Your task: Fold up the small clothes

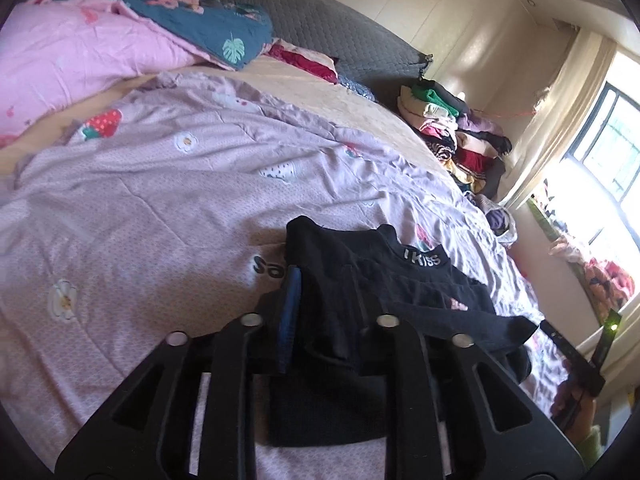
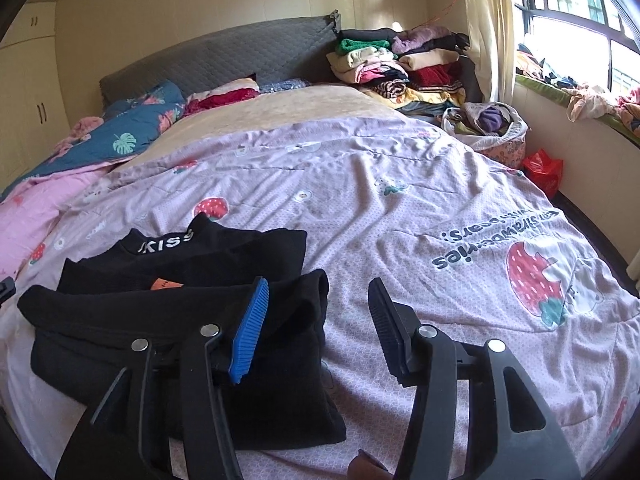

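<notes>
A small black top (image 1: 400, 288) with white "Kiss" lettering at the collar lies partly folded on the lilac strawberry-print bedspread (image 1: 160, 200). My left gripper (image 1: 324, 304) is shut on the near left edge of the top, the cloth bunched between its blue pad (image 1: 290, 316) and the other finger. In the right wrist view the same top (image 2: 180, 300) lies at the lower left. My right gripper (image 2: 316, 312) is open and empty, its blue pad (image 2: 250, 332) over the top's right edge and the black finger (image 2: 386, 324) over bare bedspread (image 2: 400, 200).
A pile of folded clothes (image 2: 400, 64) sits at the bed's far right corner by the grey headboard (image 2: 220, 56). Pink and teal quilts (image 1: 100, 48) are heaped at the far left. A bag of clothes (image 2: 492, 128) and a red bag (image 2: 544, 170) stand by the window sill.
</notes>
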Tool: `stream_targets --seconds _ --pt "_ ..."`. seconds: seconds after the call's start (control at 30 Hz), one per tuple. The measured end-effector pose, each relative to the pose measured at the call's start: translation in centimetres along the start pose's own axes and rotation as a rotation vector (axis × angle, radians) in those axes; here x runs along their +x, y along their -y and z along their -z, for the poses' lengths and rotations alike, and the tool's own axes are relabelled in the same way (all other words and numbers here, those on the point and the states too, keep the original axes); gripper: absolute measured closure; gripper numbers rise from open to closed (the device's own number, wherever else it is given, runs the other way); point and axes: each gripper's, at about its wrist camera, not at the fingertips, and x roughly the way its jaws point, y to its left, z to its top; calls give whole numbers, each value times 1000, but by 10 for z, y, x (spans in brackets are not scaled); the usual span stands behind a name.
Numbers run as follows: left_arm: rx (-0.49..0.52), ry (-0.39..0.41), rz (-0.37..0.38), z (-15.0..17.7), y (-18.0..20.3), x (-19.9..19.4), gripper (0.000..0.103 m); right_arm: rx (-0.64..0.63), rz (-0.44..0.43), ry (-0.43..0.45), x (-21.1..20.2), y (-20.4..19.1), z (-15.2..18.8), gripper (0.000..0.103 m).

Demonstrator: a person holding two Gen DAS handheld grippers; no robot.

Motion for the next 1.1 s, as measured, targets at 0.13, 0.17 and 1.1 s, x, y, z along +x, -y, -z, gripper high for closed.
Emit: stream_targets --seconds 0.13,0.17,1.1 --pt "48 -11 -2 9 9 -8 68 1 -48 7 -11 -2 5 42" --pt "58 -17 -1 12 10 -8 67 -6 -62 4 -14 -3 8 42" --pt "264 -177 -102 27 42 88 101 -177 -107 -181 73 -35 18 89"
